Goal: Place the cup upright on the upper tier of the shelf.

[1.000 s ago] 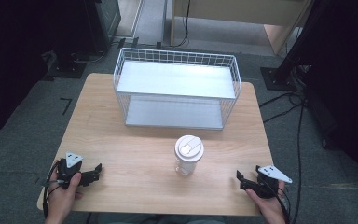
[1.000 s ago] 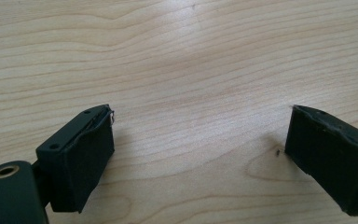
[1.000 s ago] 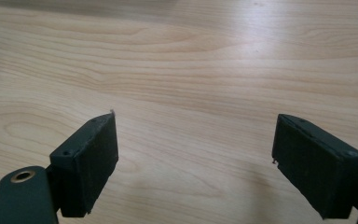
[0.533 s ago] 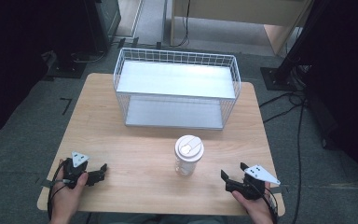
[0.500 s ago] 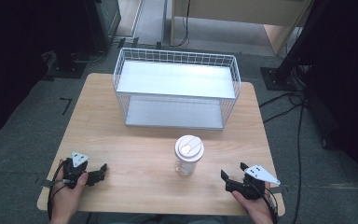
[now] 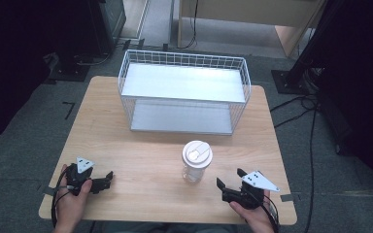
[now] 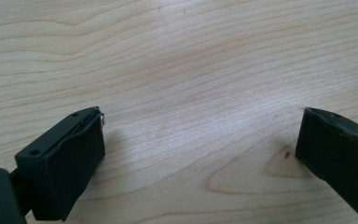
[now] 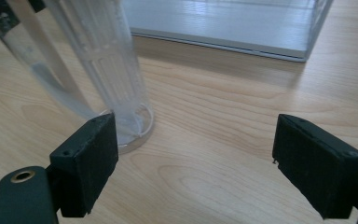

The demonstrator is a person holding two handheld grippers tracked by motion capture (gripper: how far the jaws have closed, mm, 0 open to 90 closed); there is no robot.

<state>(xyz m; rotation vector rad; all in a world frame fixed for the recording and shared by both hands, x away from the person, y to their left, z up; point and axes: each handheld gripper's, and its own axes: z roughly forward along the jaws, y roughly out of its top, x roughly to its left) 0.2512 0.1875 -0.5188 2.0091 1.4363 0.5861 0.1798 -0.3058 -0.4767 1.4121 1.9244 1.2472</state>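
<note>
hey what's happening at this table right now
A person sits at a wooden table with a two-jaw gripper in each hand. The right gripper has its jaws open and points at a clear plastic cup with a white lid, close to it but not gripping it. The left gripper rests near the table's front left corner, jaws open over bare wood. A white wire basket stands behind the cup.

In your right gripper view, the clear cup (image 8: 116,70) is cut off at twelve o'clock, hiding its lid. The wire basket (image 8: 242,28) there is cropped too, at one o'clock.
</note>
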